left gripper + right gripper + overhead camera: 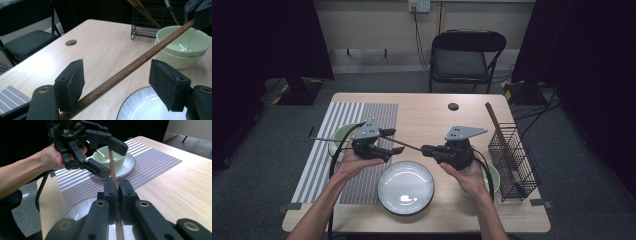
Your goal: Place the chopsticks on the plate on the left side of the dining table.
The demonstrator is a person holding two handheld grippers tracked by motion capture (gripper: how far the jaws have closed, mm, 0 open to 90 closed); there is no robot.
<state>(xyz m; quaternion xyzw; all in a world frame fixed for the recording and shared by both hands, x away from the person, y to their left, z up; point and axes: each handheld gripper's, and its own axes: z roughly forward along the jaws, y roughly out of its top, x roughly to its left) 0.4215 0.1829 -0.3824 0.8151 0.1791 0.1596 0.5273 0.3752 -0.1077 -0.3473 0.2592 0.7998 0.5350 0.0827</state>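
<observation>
A brown wooden chopstick (409, 144) hangs level above the table between my two grippers. My right gripper (424, 149) is shut on one end of it; in the right gripper view the pads (110, 187) press on the stick (111, 165) from both sides. My left gripper (393, 142) faces it with jaws open. In the left gripper view the chopstick (140, 62) runs through the gap between the pads (72, 82), close to the left one. A white plate (412, 180) with a dark rim lies just below, near the front edge.
A green bowl (341, 135) on a plate sits on the striped placemat (347, 165) at the left. Two stacked green bowls (182, 47) stand at the right beside a black wire rack (512, 160) that holds more chopsticks. A folding chair (464, 55) stands behind the table.
</observation>
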